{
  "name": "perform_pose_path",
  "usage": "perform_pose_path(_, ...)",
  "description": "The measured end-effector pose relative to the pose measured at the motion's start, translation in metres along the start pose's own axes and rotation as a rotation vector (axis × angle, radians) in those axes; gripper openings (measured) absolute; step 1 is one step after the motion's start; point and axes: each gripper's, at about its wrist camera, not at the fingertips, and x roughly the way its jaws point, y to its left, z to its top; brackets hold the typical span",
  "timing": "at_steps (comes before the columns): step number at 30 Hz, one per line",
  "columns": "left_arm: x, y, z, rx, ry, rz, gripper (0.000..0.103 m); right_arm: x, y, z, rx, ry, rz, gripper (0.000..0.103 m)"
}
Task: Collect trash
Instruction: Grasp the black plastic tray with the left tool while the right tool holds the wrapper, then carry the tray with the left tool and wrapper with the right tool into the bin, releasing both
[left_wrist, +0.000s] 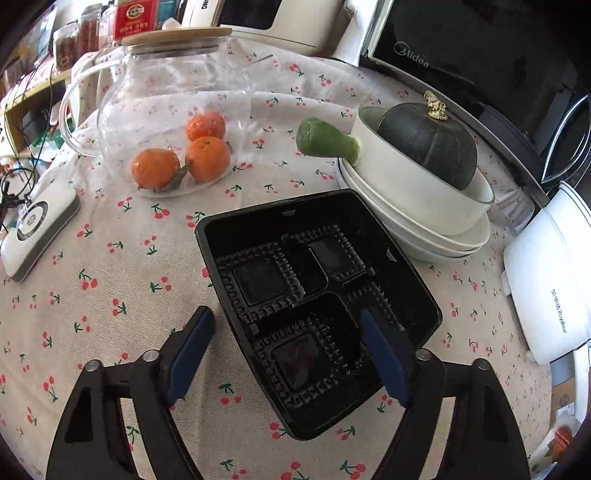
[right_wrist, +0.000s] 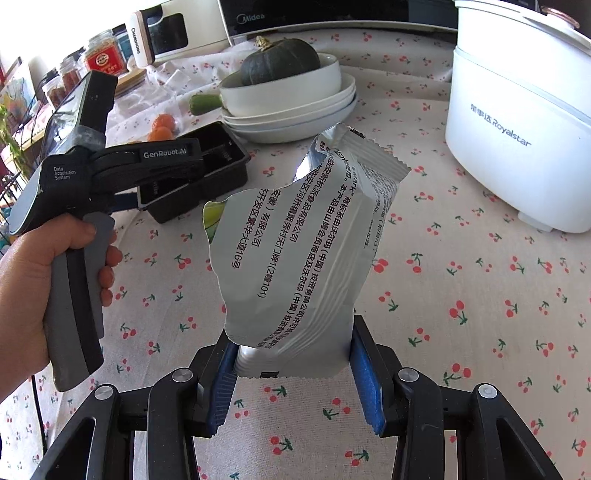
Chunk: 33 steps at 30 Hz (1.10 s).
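Note:
A black plastic compartment tray (left_wrist: 317, 280) lies on the cherry-print tablecloth (left_wrist: 110, 295). My left gripper (left_wrist: 285, 315) stands open over the tray's near left corner. One blue pad (left_wrist: 192, 350) is just outside the left wall and the other sits inside the tray, neither pressing. In the right wrist view my right gripper (right_wrist: 291, 336) is shut on the lower end of a torn silver foil wrapper (right_wrist: 295, 240), held upright above the cloth. A hand (right_wrist: 22, 288) holds the left tool at the tray (right_wrist: 221, 147).
A glass jug (left_wrist: 166, 85) stands over tangerines (left_wrist: 205, 158) behind the tray. Stacked white bowls (left_wrist: 424, 206) hold a dark squash (left_wrist: 428, 144), with a green vegetable (left_wrist: 325, 142) beside them. A white Royalstar cooker (right_wrist: 517, 122) stands right, a black microwave (left_wrist: 461, 55) behind, a white device (left_wrist: 40, 225) left.

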Motion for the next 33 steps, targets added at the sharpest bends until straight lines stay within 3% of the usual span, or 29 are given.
perform_pose_path(2,-0.004,0.007,-0.001,0.001,0.007,-0.024,0.061,0.0,-0.002,-0.003,0.002,0.008,-0.009,0.049)
perform_pose_path(5,-0.01,0.018,-0.005,0.001,0.048,-0.097,0.061,-0.001,-0.003,-0.008,0.015,0.029,-0.02,0.049)
perform_pose_path(9,-0.027,0.03,-0.018,0.032,0.101,-0.124,0.061,-0.011,-0.002,-0.017,0.051,0.06,-0.019,0.049)
perform_pose_path(15,-0.064,0.058,-0.052,0.0,0.155,-0.177,0.061,-0.05,0.01,-0.025,0.07,0.056,-0.046,0.049)
perform_pose_path(33,-0.188,0.087,-0.145,0.109,0.156,-0.285,0.061,-0.175,0.02,-0.097,0.147,-0.011,-0.139,0.049)
